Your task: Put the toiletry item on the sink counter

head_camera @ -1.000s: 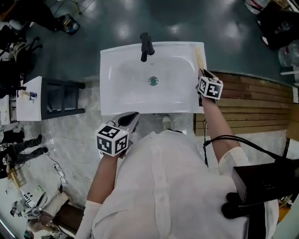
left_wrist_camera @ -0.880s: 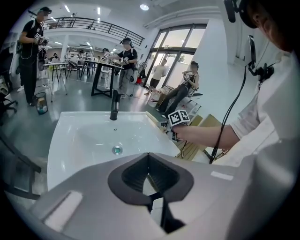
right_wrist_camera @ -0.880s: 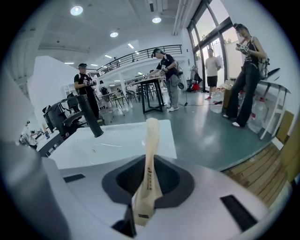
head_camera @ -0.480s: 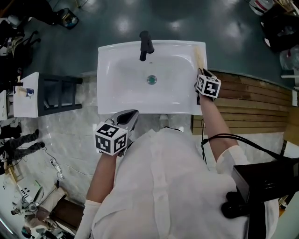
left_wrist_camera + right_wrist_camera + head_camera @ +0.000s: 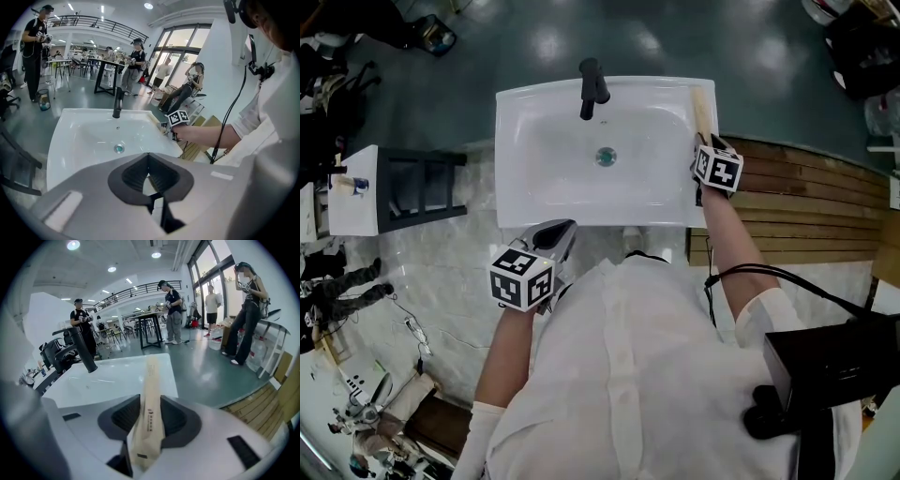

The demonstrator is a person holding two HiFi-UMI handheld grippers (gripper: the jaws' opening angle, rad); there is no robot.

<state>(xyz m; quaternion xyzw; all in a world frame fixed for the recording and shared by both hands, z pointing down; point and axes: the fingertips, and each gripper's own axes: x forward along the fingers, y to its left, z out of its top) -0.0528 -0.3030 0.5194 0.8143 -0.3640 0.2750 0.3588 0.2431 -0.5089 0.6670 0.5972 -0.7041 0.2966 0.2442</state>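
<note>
Releasing is the step in hand, I judge: the jaws of the right gripper (image 5: 706, 142) have just been opening and stand apart, with the long beige paper-wrapped toiletry item (image 5: 152, 380) between them but not squeezed. The item lies along the right rim of the white ceramic sink (image 5: 516, 103), its far end toward the sink's back edge. To finish well, the gripper should draw straight back along the item, with no sideways drag, so that it does not roll into the basin or off the bench. The left gripper (image 5: 148, 157), jaws together and empty, hovers at the sink's front edge.
</note>
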